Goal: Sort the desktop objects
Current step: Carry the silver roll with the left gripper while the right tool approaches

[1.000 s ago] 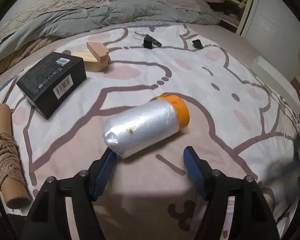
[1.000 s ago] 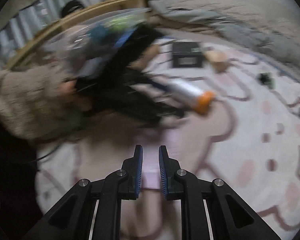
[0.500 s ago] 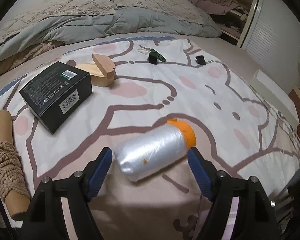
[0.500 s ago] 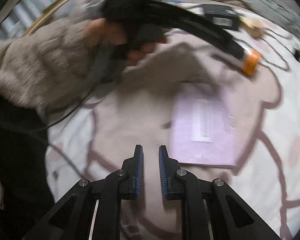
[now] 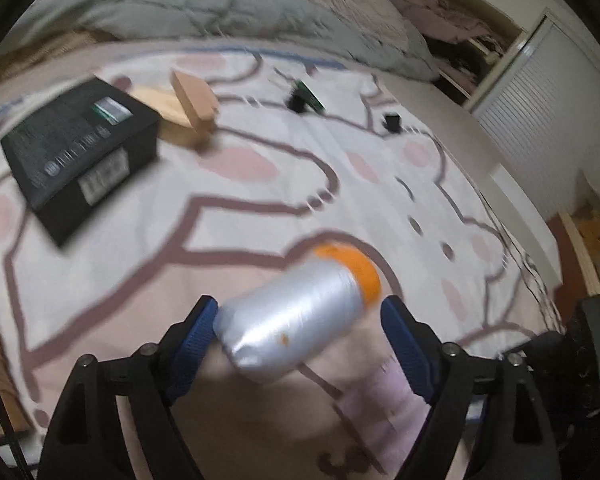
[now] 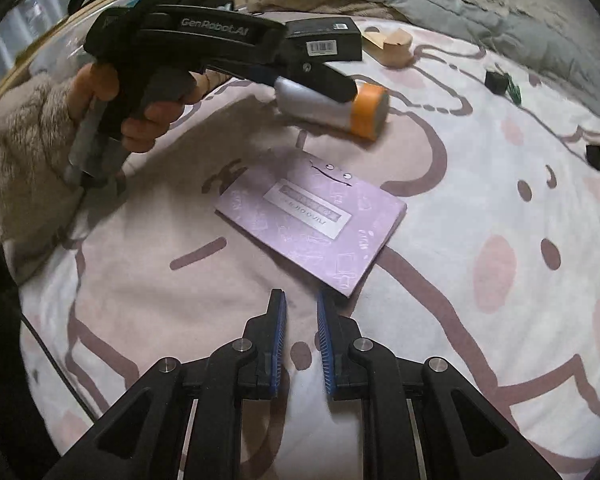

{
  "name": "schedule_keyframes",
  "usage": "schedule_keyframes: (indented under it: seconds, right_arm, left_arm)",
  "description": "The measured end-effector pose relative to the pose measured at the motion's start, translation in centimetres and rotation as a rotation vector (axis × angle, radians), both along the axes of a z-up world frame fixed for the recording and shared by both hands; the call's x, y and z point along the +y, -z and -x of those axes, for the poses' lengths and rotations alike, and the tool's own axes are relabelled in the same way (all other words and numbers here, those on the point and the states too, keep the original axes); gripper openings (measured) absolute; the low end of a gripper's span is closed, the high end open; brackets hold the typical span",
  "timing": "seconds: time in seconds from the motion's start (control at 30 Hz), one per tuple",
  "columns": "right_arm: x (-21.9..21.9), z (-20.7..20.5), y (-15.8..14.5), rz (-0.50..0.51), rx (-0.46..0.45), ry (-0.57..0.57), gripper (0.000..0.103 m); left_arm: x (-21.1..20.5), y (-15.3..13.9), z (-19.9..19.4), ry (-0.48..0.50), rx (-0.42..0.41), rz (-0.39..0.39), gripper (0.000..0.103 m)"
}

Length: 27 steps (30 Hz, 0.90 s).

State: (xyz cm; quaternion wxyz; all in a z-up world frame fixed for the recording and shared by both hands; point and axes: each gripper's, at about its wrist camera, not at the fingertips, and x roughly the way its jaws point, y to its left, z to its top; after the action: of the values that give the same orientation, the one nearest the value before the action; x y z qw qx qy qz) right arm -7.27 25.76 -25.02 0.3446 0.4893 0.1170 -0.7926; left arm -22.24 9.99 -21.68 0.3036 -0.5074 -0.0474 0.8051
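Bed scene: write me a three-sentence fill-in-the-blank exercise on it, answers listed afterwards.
1. The silver roll between the left gripper's opening jaws has an end coloured ____.
2. The flat box ahead of the right gripper is coloured ____.
3. The box with the barcode is coloured ____.

Missing words: orange; purple; black

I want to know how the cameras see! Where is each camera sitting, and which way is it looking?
Left wrist view: sits on the left claw, looking down along its fingers at the silver roll lying between the opening jaws on the bedsheet; only the claw shows.
Right wrist view: sits on the right claw, shut and empty, looking down at the purple booklet; the person's left hand shows too.
Shared: silver roll, black box, wooden block.
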Motion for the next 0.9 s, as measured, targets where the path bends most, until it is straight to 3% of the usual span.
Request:
schedule_keyframes:
  seconds: [0.1,0.23,0.47,0.57,0.7,0.9]
  right_arm:
    - [0.9,0.7,-0.3,0.024,-0.020,0.007,0.016]
    - [1.9,1.7,-0.7,0.043,-0.036,0.013,0.016]
    - [1.1,1.8,-1.7,0.038,-0.091,-0.001,0.016]
    - [0.7,2.0,-1.6,0.022,-0.087,-0.010,0.016]
    - [1.1,2.7,-1.5,0.005,-0.078,0.025,0.016]
    - [1.8,3.4,-1.6,-0.002,-0.061,0.067,0.016]
  left_arm:
    - [0.7,0.5,-1.4,0.085,-0.040,0.015,0.084]
    - [1.6,0.3,-3.2,0.156,-0.017,0.049,0.084]
    - [2.2,0.4,-2.8,0.107,-0.027,0.087,0.080]
    - [2.4,0.5,-2.2,0.076,-0.023,0.110,0.071]
    - [2.4,0.5,-2.0,0.051,0.018,0.178,0.047]
    - [1.0,0.4,-2.4,0.048,0.019,0.174,0.046]
